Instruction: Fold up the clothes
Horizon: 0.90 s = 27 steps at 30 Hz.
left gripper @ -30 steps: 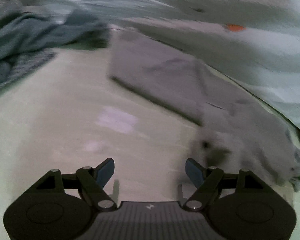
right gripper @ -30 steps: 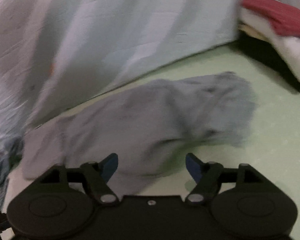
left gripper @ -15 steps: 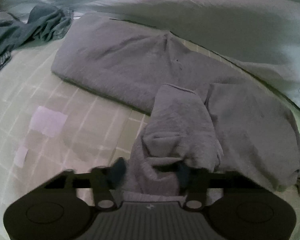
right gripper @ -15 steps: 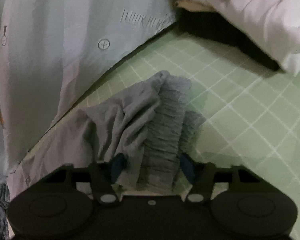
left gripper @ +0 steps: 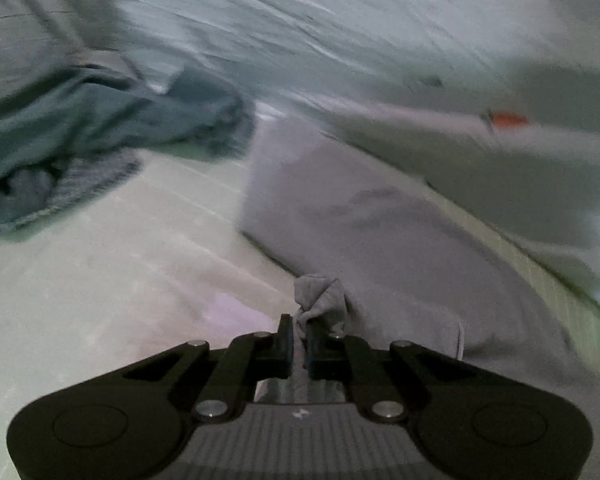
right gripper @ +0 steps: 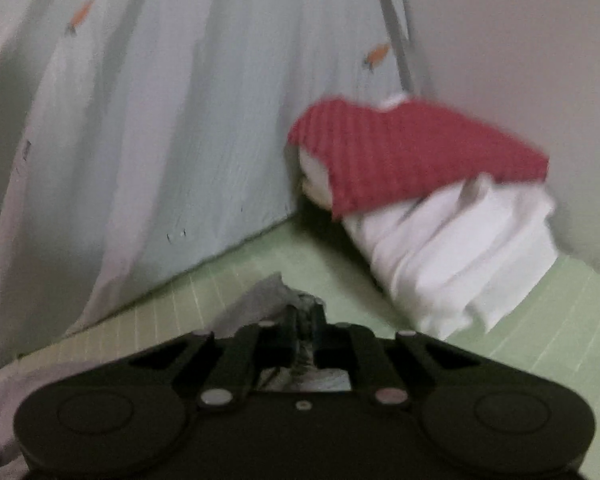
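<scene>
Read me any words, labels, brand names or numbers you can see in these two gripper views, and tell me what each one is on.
No text can be read in either view; both are motion-blurred.
Small white logo mark on the left gripper body: a symbol, no letters legible.
Faint dark marks low on the pale blue sheet: too blurred to read.
Orange carrot prints on that sheet: pictures, not text.
Gray garment, red cloth, white cloth: no label visible.

a pale green sheet [right gripper: 532, 344] with thin white squares covers the bed. along its far edge hangs a light blue cloth [right gripper: 204, 112] with small orange carrots [right gripper: 376, 54] on it. a plain pale wall [right gripper: 520, 40] stands at the far right corner. the light is dim and soft, and both views are blurry.
</scene>
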### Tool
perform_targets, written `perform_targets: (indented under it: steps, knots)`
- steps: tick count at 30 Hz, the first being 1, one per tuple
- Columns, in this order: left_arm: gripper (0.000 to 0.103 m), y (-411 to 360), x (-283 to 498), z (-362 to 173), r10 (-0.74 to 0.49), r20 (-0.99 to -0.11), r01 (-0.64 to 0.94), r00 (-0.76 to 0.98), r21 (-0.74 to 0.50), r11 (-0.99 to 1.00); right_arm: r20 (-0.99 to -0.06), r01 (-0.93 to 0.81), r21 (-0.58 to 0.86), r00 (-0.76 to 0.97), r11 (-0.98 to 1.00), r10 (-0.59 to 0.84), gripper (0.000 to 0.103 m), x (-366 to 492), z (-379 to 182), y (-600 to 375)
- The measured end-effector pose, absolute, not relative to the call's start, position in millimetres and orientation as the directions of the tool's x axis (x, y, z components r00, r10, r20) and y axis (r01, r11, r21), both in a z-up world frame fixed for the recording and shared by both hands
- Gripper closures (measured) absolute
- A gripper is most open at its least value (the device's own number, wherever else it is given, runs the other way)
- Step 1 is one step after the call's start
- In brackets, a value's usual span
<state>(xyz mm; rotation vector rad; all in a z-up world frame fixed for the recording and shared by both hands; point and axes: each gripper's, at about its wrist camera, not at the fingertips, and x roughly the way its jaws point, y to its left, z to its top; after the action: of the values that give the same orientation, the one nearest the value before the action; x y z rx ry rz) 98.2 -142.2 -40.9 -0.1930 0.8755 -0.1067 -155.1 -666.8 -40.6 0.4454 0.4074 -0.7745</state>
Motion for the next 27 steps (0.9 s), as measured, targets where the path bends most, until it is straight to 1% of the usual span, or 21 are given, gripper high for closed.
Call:
perform_targets:
  steps: [2,4,6,8,9,10,11,12,13,14,15,16,17,18,19,21,23,25,27]
  knots:
    - [0.096,-130.3,96.5,-28.6,-0.169,-0.729,0.006,0.663,-0.222,0.975,-0.473,0.730,0.202,0.657,0.653,-0.587,0.097,-157.2,-25.0,-661.9]
    - [0.096,-123.5,99.8,-21.3,-0.145,-0.711,-0.004,0.688,-0.204,0.979,-0.447,0.718,0.167,0.666,0.675,-0.597,0.097,-151.3,-13.8,-658.5]
    - [0.095,-120.2,111.0,-22.8,-0.103,-0.709,-0.026,0.698,-0.169,0.985,-0.451,0.710,0.155,0.670,0.687,-0.590,0.096,-138.6,-14.9,-661.0]
    - [0.087,-121.7,127.3,-35.2,-0.048,-0.740,-0.068,0.671,-0.125,0.990,-0.525,0.711,0.154,0.647,0.686,-0.553,0.094,-116.2,-30.8,-673.6]
    - [0.087,-122.4,135.4,-41.4,-0.020,-0.754,-0.088,0.656,-0.103,0.991,-0.565,0.715,0.150,0.628,0.683,-0.534,0.089,-105.1,-39.1,-679.0]
    - [0.087,-123.8,137.9,-44.6,-0.008,-0.759,-0.095,0.651,-0.092,0.991,-0.603,0.722,0.142,0.605,0.677,-0.519,0.088,-97.4,-46.8,-680.4]
    - [0.084,-126.2,133.8,-44.5,-0.016,-0.755,-0.085,0.655,-0.094,0.992,-0.619,0.724,0.142,0.597,0.675,-0.510,0.088,-95.9,-51.6,-677.8]
    - [0.082,-128.5,129.8,-44.4,-0.023,-0.751,-0.075,0.660,-0.097,0.992,-0.635,0.725,0.142,0.589,0.674,-0.501,0.077,-94.3,-56.4,-675.2]
    - [0.075,-130.8,125.7,-44.3,-0.031,-0.746,-0.065,0.665,-0.099,0.993,-0.645,0.728,0.140,0.582,0.672,-0.496,0.057,-94.6,-60.5,-671.7]
    - [0.073,-134.8,121.0,-46.5,-0.048,-0.749,-0.042,0.661,-0.101,0.994,-0.643,0.732,0.136,0.578,0.668,-0.502,0.049,-98.6,-62.9,-666.3]
    - [0.073,-140.6,115.4,-51.3,-0.076,-0.760,-0.006,0.645,-0.104,0.995,-0.646,0.735,0.134,0.574,0.665,-0.503,0.038,-102.5,-66.0,-661.6]
    - [0.073,-146.3,109.8,-56.2,-0.103,-0.771,0.031,0.629,-0.107,0.994,-0.659,0.734,0.136,0.568,0.665,-0.493,0.035,-106.0,-70.3,-658.2]
    - [0.072,-153.6,105.3,-62.1,-0.120,-0.783,0.068,0.610,-0.099,0.993,-0.673,0.733,0.139,0.563,0.666,-0.480,0.034,-109.4,-74.5,-655.1]
    - [0.072,-163.6,102.3,-69.0,-0.123,-0.798,0.111,0.591,-0.071,0.991,-0.689,0.734,0.140,0.554,0.664,-0.468,0.029,-112.2,-78.6,-652.8]
    - [0.070,-174.8,99.2,-75.7,-0.120,-0.811,0.157,0.572,-0.035,0.987,-0.705,0.741,0.132,0.538,0.659,-0.463,0.024,-114.6,-83.1,-650.4]
    - [0.063,-196.2,92.8,-88.2,-0.111,-0.832,0.247,0.543,0.032,0.969,-0.734,0.753,0.112,0.503,0.649,-0.456,0.018,-119.5,-91.6,-645.4]
    - [0.046,-212.8,88.4,-95.4,-0.111,-0.835,0.309,0.538,0.074,0.948,-0.747,0.763,0.087,0.476,0.641,-0.464,0.014,-122.9,-98.3,-641.6]
    - [0.039,-225.7,86.5,-99.6,-0.128,-0.837,0.359,0.532,0.086,0.929,-0.757,0.771,0.100,0.469,0.629,-0.455,0.012,-126.9,-103.6,-640.2]
    - [0.037,-238.0,86.0,-102.9,-0.158,-0.838,0.402,0.523,0.079,0.912,-0.767,0.778,0.119,0.467,0.617,-0.440,0.012,-129.3,-108.7,-639.9]
